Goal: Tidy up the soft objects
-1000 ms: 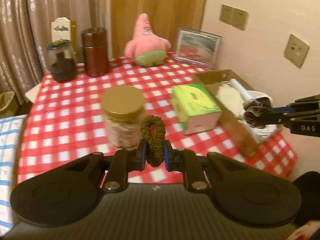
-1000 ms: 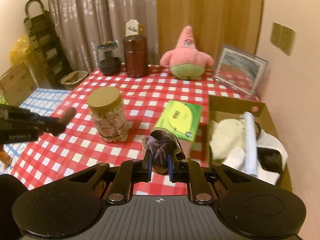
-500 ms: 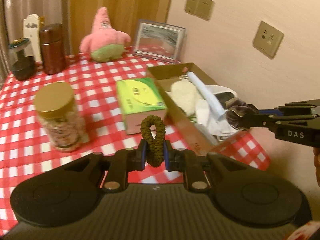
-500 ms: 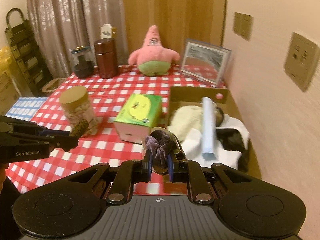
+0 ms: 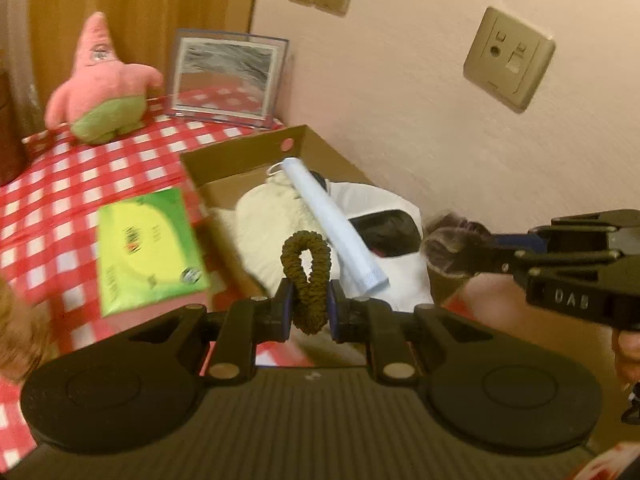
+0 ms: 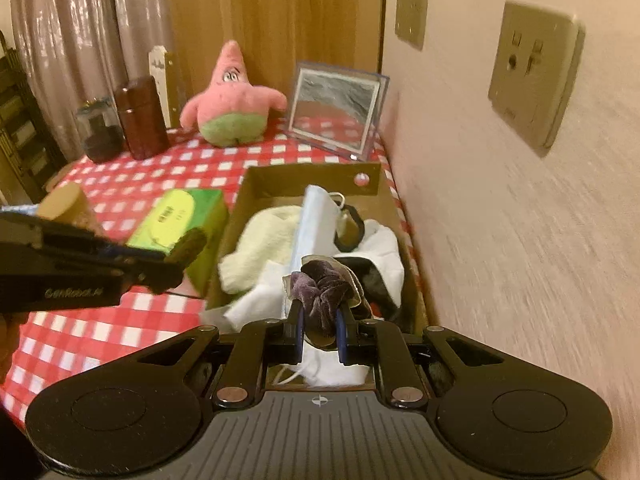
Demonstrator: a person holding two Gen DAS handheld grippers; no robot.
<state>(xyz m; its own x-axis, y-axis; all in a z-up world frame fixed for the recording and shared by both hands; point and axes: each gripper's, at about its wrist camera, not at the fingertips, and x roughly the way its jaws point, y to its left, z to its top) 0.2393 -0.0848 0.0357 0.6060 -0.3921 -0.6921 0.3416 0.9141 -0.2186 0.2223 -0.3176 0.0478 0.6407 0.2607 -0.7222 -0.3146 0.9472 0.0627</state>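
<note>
My left gripper (image 5: 307, 309) is shut on an olive-green scrunchie (image 5: 306, 264) and holds it above the near end of the cardboard box (image 5: 240, 156). My right gripper (image 6: 319, 330) is shut on a purple velvet scrunchie (image 6: 323, 286), also above the box's (image 6: 256, 184) near end. The box holds a cream fluffy cloth (image 6: 268, 236), a light blue folded mask (image 6: 312, 220), white cloths (image 6: 384, 248) and something black. Each gripper shows in the other's view: the right one (image 5: 460, 252) at the right, the left one (image 6: 188, 246) at the left.
The box stands on a red-checked table (image 6: 160, 168) against the wall (image 6: 500, 220). A green tissue box (image 5: 148, 240) lies left of it. A pink star plush (image 6: 232, 100), a picture frame (image 6: 336, 108), a brown canister (image 6: 140, 116) and jars (image 6: 68, 204) stand farther off.
Both grippers have moved right and closer to the box, each still holding its scrunchie. The box now fills the middle of both views.
</note>
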